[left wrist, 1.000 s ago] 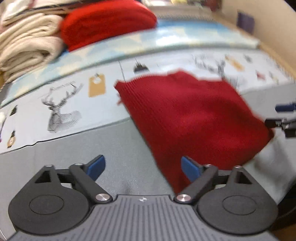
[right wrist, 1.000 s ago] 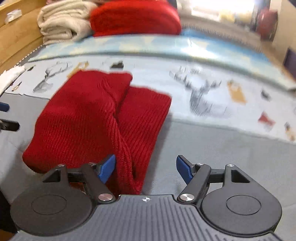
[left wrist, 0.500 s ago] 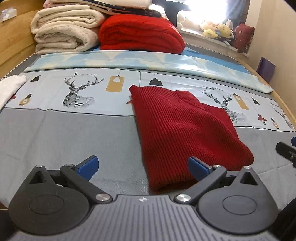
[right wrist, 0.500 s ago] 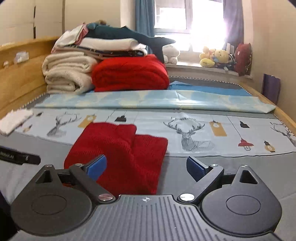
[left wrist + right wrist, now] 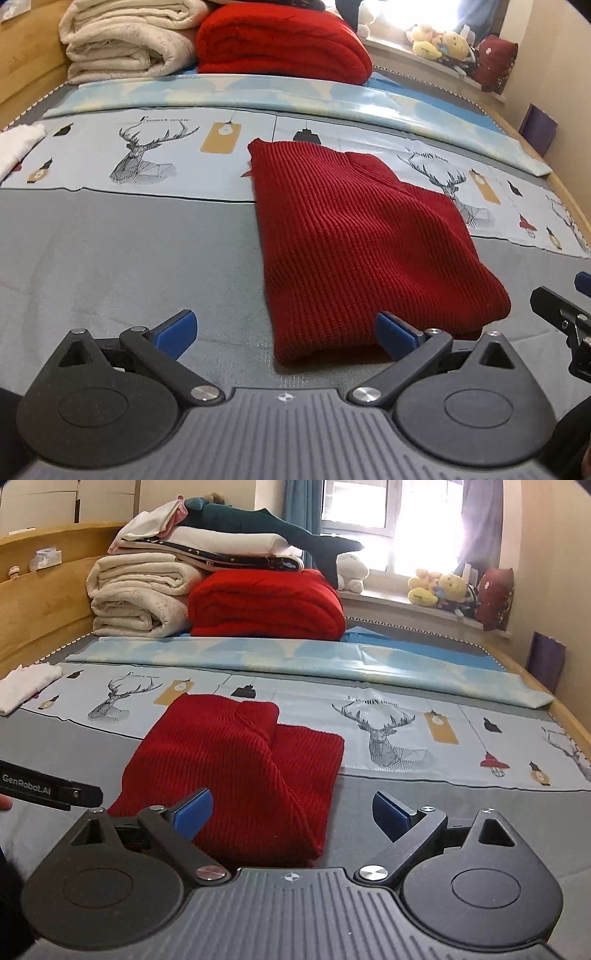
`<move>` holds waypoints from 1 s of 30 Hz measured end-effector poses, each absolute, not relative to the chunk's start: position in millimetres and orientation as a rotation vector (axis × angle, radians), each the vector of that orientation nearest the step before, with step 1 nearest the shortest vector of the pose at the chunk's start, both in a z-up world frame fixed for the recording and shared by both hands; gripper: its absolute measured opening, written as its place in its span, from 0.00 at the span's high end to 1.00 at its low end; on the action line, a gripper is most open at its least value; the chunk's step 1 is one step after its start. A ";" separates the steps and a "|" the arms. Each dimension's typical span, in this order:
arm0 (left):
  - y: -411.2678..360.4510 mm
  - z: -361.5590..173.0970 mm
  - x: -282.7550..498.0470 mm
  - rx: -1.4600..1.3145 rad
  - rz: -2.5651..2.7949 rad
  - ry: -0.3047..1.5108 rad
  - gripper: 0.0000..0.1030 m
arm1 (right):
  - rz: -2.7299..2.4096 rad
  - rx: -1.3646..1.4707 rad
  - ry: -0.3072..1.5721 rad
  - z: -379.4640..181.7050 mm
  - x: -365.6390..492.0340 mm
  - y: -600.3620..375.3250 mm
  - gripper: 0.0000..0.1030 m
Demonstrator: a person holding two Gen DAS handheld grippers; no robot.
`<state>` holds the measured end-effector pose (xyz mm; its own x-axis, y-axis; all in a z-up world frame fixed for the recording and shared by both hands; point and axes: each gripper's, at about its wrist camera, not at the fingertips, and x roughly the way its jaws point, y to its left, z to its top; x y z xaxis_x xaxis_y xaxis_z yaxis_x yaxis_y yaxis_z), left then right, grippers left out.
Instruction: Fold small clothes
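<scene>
With both tongs, left (image 5: pixel 284 328) and right (image 5: pixel 291 808), spread wide and empty, the folded sweater (image 5: pixel 354 236) lay at twelve o'clock on the bed (image 5: pixel 129 251); pressing its loose edges flat looked wise.

Bedroom at home: bed (image 5: pixel 443 797) with deer-print sheet, folded blankets (image 5: pixel 140 594) stacked far, stuffed toys (image 5: pixel 439 589) on windowsill.
</scene>
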<state>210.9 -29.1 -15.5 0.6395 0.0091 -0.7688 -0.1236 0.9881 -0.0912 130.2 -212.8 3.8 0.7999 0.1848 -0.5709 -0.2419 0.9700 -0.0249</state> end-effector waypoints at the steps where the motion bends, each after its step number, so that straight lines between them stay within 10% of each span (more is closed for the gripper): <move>1: -31.0 -16.2 210.9 -0.130 0.073 0.871 0.00 | 0.231 -0.097 0.605 3.4 131.0 -213.9 0.08; 30: -34.9 -18.7 215.3 -0.097 0.050 0.853 0.00 | 0.228 -0.058 0.680 -6.7 145.4 -205.5 0.06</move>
